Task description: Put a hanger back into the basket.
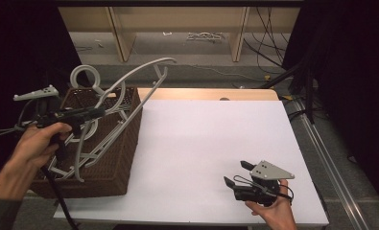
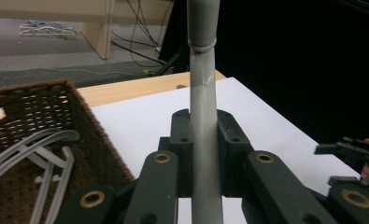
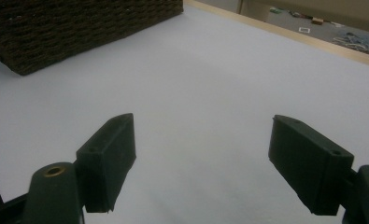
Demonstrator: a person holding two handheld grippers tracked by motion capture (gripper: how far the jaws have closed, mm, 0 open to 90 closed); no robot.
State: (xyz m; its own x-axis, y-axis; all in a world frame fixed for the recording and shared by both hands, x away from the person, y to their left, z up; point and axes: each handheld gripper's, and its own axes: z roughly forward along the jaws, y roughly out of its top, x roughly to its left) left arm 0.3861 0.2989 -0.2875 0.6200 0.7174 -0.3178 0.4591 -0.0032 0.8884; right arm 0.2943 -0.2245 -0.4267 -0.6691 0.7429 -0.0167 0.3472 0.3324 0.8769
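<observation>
A grey plastic hanger [image 1: 134, 72] rises tilted out of the brown wicker basket [image 1: 115, 163] at the table's left. My left gripper [image 1: 98, 113] is shut on one of its bars above the basket. In the left gripper view that grey bar [image 2: 203, 93] runs straight up between the closed pads of the left gripper [image 2: 203, 126]. More grey hangers [image 1: 88, 153] lie in the basket [image 2: 42, 107]. My right gripper [image 1: 236, 172] rests near the front right of the white tabletop [image 1: 201, 139], open. In its own view the right gripper [image 3: 203, 154] has nothing between its jaws.
The basket's corner [image 3: 79, 28] shows far off in the right gripper view. A wooden strip [image 1: 211, 93] edges the table's far side. Beyond it are shelf legs and cables [image 1: 268, 43] on the floor. A rail [image 1: 331, 158] runs along the table's right.
</observation>
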